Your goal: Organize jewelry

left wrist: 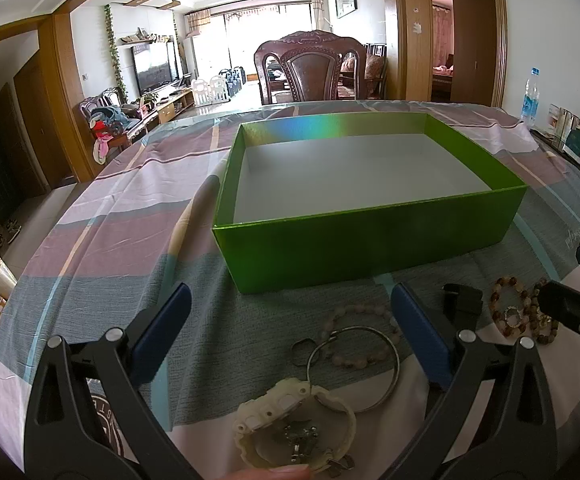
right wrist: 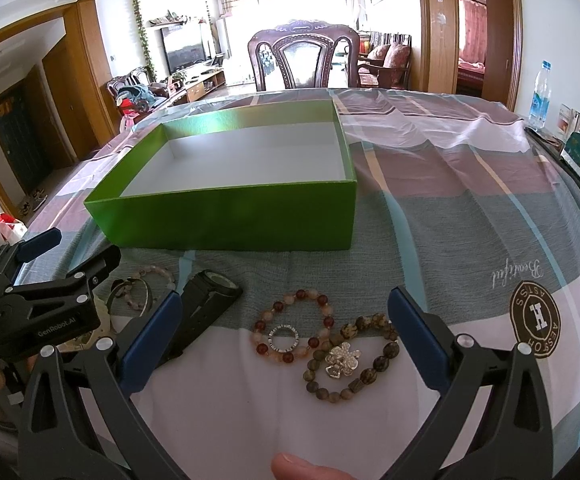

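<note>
Left gripper [left wrist: 290, 312] hangs low over the table with its blue pads spread wide and nothing between them. Right below, in the left wrist view, a silver bangle [left wrist: 354, 368] lies across a pale bead bracelet [left wrist: 360, 334], with a small dark ring [left wrist: 301, 352] touching its left edge and a cream watch [left wrist: 294, 428] nearest the camera. That cluster sits between the fingers and a little short of the tips. The green box [left wrist: 370, 248] stands just beyond, open and bare inside. A good pick here, I'd say, means singling out one piece, perhaps the bangle, and pinching its rim so the beads beneath don't drag along.

Over to the right wrist view: right gripper [right wrist: 281, 312] is also spread wide and empty. Between its fingers lie a red-and-pink bead bracelet [right wrist: 322, 304] ringing a silver ring [right wrist: 283, 338], and touching it a brown bead bracelet [right wrist: 370, 372] with a silver flower charm [right wrist: 342, 360]. A black watch [right wrist: 205, 304] lies by the left finger.
</note>
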`<state>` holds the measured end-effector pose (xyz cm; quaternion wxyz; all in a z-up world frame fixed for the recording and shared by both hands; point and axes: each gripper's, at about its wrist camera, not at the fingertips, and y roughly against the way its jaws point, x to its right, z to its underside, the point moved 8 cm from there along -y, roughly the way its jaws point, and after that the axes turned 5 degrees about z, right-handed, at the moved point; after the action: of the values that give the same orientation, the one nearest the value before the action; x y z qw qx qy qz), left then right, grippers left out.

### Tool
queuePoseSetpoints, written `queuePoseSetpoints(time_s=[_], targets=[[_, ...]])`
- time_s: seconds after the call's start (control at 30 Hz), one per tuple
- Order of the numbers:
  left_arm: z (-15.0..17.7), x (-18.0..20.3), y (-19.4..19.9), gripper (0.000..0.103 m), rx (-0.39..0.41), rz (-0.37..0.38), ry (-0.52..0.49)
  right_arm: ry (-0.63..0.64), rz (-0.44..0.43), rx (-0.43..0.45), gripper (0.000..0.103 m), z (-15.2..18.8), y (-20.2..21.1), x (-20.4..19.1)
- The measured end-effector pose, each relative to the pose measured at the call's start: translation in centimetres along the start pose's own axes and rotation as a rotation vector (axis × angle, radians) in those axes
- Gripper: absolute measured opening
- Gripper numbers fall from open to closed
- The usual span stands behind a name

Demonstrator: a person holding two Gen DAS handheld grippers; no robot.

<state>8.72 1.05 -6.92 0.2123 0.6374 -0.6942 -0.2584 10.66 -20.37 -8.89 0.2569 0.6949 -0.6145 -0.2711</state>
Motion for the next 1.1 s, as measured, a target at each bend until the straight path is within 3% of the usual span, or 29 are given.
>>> queuePoseSetpoints(time_s=[1.1], targets=[[0.40,0.08,-0.78,0.099,-0.042,-0.016,-0.001,-0.009,-0.017,-0.020,0.100,0.56,0.07,-0.51]])
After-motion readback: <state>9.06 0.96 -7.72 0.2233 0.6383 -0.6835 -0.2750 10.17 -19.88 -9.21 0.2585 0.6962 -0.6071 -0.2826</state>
